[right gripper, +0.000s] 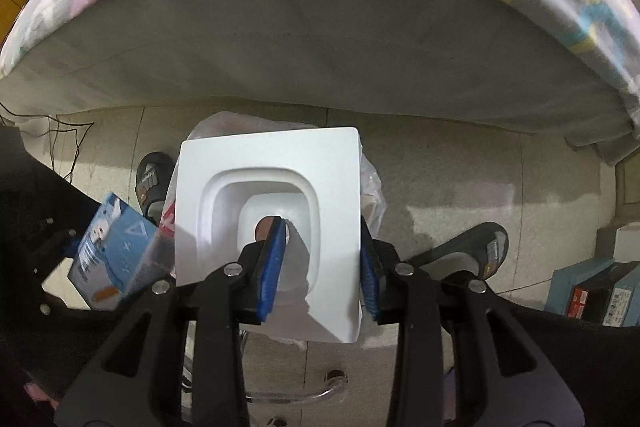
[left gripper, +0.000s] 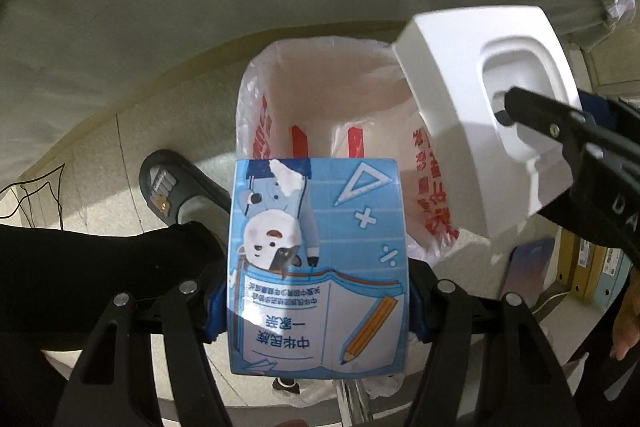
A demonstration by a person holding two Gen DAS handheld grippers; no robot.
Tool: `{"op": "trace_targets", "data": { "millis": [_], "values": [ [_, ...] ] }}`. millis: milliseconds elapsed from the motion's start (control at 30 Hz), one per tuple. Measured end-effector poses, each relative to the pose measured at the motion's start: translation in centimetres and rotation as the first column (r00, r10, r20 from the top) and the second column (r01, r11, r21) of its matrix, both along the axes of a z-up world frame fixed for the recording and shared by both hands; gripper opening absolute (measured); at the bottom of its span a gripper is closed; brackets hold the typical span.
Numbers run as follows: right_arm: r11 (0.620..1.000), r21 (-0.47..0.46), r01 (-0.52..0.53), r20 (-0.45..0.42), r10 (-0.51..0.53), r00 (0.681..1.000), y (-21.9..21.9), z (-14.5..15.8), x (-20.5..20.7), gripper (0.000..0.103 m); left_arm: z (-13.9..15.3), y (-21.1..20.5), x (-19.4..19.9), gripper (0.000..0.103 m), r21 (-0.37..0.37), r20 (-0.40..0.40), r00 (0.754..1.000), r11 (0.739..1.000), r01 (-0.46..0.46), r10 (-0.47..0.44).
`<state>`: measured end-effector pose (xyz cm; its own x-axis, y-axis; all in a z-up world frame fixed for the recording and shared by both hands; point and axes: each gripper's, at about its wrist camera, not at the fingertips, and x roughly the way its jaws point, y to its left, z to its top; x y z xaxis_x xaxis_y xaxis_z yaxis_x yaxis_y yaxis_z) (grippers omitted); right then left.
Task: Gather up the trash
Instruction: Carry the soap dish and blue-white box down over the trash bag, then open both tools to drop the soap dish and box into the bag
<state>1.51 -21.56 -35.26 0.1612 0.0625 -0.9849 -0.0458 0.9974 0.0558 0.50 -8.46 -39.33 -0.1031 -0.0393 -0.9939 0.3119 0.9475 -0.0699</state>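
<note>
Left wrist view: both claws over the lined bin (left gripper: 320, 95)
Left gripper (left gripper: 318, 311) clamps a blue carton (left gripper: 316, 267); right gripper (right gripper: 322, 263) pinches a white box (right gripper: 272, 187); tiled floor (right gripper: 460, 171), bed (right gripper: 320, 39) behind.

1. the blue printed carton with a cartoon bear (left gripper: 318, 267) shows, upside down, "中华民族一家亲" on its drawn open book, plus plus and divide signs.
2. the pale plastic bin liner (left gripper: 340, 99) carries red characters, too crumpled to read.
3. the dark slipper (left gripper: 176, 191) has a logo, illegible.
</note>
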Motion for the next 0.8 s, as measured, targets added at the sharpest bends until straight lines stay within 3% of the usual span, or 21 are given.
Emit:
{"op": "trace_targets", "data": {
  "millis": [267,333,400,467,600,800],
  "values": [
    [1.000,0.010,0.022,-0.047,-0.021,0.999,-0.2,-2.5,1.1,0.038,-1.5,-0.7,0.2,0.066,0.004,-0.016,1.000,1.000,0.001,-0.001],
    [0.999,0.025,0.027,-0.061,-0.026,0.998,-0.3,-2.9,1.2,0.045,-1.4,-0.6,0.1,0.072,0.007,-0.020,1.000,1.000,-0.005,0.006],
    [0.999,0.015,0.041,-0.067,-0.040,0.997,-0.6,-3.1,1.4,0.060,-1.7,-0.4,0.1,0.076,0.009,-0.021,1.000,1.000,-0.012,0.012],
    [0.998,0.019,0.053,-0.065,-0.052,0.997,-0.5,-3.1,1.3,0.067,-1.7,-0.4,0.0,0.086,0.004,-0.023,1.000,1.000,-0.014,0.014],
    [0.997,0.021,0.076,-0.061,-0.074,0.995,-1.0,-3.1,1.2,0.076,-1.7,-0.6,-0.1,0.089,0.007,-0.015,1.000,1.000,-0.009,0.009],
    [0.993,0.032,0.114,-0.053,-0.112,0.992,-1.6,-2.5,0.8,0.076,-1.6,-0.2,0.0,0.090,0.004,-0.002,1.000,1.000,-0.027,0.027]
  ]
}}
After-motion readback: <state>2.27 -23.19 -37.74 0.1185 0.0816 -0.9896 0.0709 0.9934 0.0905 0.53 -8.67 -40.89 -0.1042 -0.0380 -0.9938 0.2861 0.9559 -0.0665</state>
